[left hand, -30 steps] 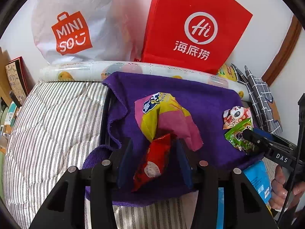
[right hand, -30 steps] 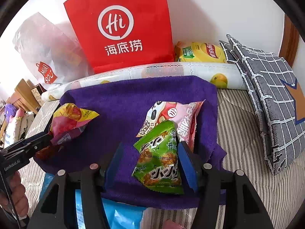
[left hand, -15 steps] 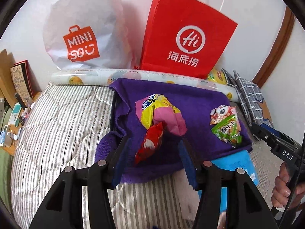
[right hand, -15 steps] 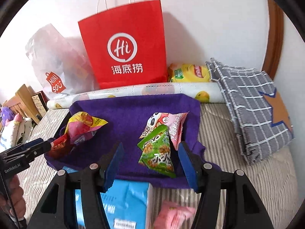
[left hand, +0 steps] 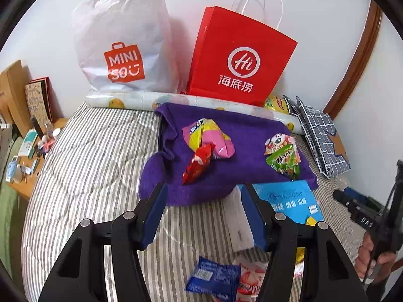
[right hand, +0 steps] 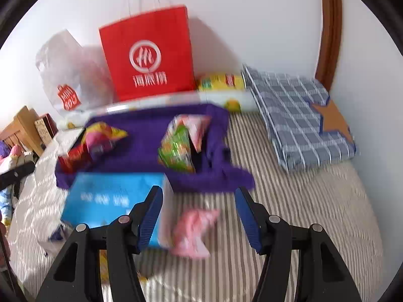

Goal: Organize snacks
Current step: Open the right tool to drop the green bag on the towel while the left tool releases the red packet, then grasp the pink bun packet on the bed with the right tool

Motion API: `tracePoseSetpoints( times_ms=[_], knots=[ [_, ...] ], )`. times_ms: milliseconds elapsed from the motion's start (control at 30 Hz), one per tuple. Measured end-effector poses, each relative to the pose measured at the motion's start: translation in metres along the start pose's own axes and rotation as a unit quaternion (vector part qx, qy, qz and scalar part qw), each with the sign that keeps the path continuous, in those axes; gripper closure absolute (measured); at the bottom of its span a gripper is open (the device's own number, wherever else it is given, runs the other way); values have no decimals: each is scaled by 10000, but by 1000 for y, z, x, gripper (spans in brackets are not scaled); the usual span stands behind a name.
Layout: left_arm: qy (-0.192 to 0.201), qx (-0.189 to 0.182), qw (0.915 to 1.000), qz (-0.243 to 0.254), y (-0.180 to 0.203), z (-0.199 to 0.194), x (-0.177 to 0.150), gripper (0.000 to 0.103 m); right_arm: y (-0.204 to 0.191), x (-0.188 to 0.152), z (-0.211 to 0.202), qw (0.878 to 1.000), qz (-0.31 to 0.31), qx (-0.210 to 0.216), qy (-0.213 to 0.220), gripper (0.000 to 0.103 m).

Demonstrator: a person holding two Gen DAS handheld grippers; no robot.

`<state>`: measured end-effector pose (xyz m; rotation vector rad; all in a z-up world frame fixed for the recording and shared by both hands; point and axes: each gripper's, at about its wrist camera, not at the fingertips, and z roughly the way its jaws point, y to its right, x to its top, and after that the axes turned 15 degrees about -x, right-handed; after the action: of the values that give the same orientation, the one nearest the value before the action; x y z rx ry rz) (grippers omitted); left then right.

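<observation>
A purple towel (left hand: 241,130) lies on the striped bed. On it rest a red snack pack (left hand: 197,163), a yellow-pink bag (left hand: 209,138), a green pack (left hand: 283,159) and a panda pack (left hand: 277,141). My left gripper (left hand: 204,212) is open and empty, held back from the towel's near edge. My right gripper (right hand: 197,214) is open and empty above a pink pack (right hand: 194,229); the towel (right hand: 151,125) and the green pack (right hand: 176,151) lie beyond it. A blue box (left hand: 289,201) sits by the towel and also shows in the right wrist view (right hand: 110,196).
A red paper bag (left hand: 239,58) and a white plastic bag (left hand: 121,45) stand against the wall behind a rolled mat (left hand: 141,100). A folded checked cloth (right hand: 302,115) lies at right. A blue wrapper (left hand: 214,278) lies near me. A cluttered wooden bedside table (left hand: 25,156) stands at left.
Both grippers have let go of their packs and drawn back from the towel. The red and green packs now lie on the towel. The right view is blurred from motion.
</observation>
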<state>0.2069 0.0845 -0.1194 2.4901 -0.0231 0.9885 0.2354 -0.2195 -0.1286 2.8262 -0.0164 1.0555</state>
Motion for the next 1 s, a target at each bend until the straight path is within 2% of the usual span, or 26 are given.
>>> tracePoseSetpoints(
  times_ms=[133, 400, 633, 700, 733, 867, 1000],
  knots=[
    [-38, 50, 10000, -31, -1, 1, -10, 43, 2, -18, 11, 9998, -37, 71, -199, 55],
    [-233, 221, 9994, -83, -6, 8, -27, 43, -6, -33, 41, 9986, -126, 258, -455, 55],
    [-257, 349, 9990, -139, -9, 9, -29, 43, -6, -38, 58, 9971, -112, 478, -574, 55],
    [-276, 377, 9988, -152, -8, 12, -30, 43, -4, -39, 57, 9965, -128, 627, -544, 64],
    [-283, 384, 9987, -154, -7, 13, -30, 43, -4, -39, 56, 9961, -130, 690, -533, 71],
    [-321, 414, 9985, -134, 0, 17, -32, 43, 0, -41, 49, 9957, -150, 784, -459, 76],
    [-326, 430, 9985, -125, 6, 18, -36, 43, 8, -44, 37, 9968, -156, 692, -367, 78]
  ],
)
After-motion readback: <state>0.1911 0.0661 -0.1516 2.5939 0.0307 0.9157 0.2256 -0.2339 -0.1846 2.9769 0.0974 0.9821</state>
